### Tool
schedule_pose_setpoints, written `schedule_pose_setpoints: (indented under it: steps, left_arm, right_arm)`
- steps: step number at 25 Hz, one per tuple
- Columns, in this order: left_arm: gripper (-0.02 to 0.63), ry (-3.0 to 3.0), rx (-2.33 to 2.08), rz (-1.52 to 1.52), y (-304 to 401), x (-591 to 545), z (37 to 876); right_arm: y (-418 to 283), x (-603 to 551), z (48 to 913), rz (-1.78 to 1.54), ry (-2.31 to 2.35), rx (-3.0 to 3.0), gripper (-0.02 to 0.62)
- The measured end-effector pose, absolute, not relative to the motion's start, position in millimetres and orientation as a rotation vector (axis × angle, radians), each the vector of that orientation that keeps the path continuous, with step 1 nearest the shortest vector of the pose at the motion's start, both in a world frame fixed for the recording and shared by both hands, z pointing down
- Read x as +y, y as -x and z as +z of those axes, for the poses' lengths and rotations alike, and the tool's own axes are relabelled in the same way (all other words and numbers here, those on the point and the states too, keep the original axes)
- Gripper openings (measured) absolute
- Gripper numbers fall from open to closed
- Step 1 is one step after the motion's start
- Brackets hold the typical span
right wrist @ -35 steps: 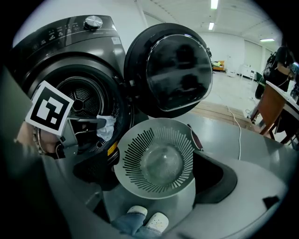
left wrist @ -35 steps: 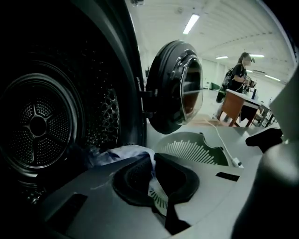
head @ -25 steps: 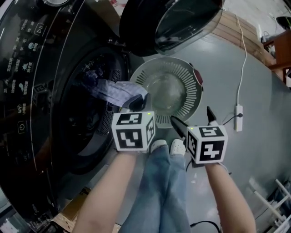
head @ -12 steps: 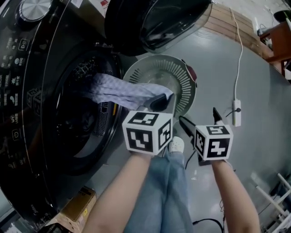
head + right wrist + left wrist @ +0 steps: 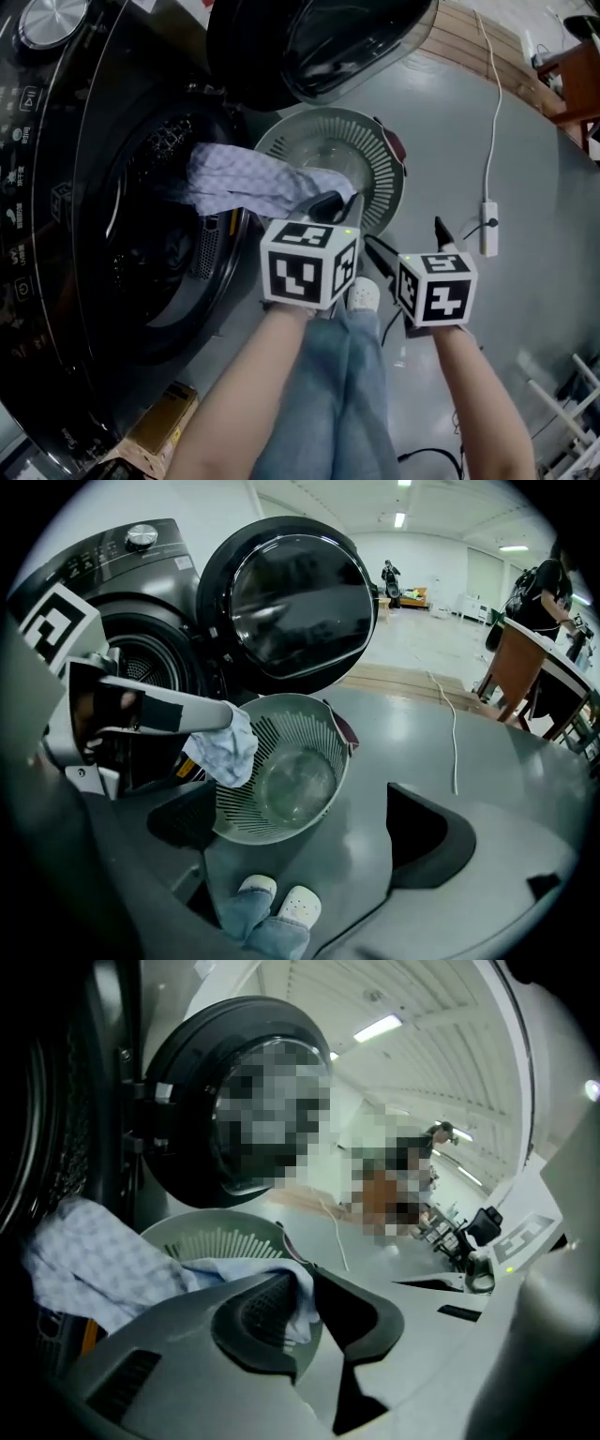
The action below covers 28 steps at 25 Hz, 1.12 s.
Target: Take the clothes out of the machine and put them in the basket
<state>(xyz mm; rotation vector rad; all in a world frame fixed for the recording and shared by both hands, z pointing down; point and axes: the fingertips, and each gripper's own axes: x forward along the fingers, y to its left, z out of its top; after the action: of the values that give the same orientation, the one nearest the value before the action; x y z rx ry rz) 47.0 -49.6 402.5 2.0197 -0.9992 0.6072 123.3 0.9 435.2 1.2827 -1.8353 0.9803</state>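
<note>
left tool (image 5: pixel 330 202) clamped on checked cloth (image 5: pixel 239 183), which stretched from machine drum (image 5: pixel 155 248) to over basket (image 5: pixel 380 178) rim, prob. so it'd drop inside. right tool (image 5: pixel 405 236), jaws apart & empty, hung beside basket, clear of the drop.

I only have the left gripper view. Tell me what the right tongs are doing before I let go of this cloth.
Observer: The right tongs stand open with nothing between them. They are over the floor, on the person's side of the basket.
Operator: Now check inside the basket.
Observer: The right gripper view shows its bottom bare. Only the end of the cloth held by the left tongs hangs over the rim on the machine's side.
</note>
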Motion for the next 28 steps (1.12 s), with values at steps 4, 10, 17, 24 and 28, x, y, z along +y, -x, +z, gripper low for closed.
schedule_pose_setpoints:
  steps: [4,10,17,24,28]
  left_arm:
    - [0.397,-1.883,-1.053,0.588,-24,-47,418]
    - [0.434,-1.874,-1.181,0.77,19,-42,436]
    - [0.433,-1.824,-1.413,1.025,105,-52,454]
    - [0.433,-1.798,-1.663,1.224,177,-87,463]
    - [0.434,-1.739,-1.739,1.225,207,-89,470]
  right_arm:
    - [-112,2,437,0.975,-1.253,-1.845,0.566]
    - [-96,2,438,0.973,-1.231,-1.867,0.566]
    - [-71,-6,448,0.963,-1.188,-1.896,0.566]
    - [-42,-22,463,0.951,-1.201,-1.927,0.566]
    - [-27,-28,472,0.922,-1.18,-1.934,0.566]
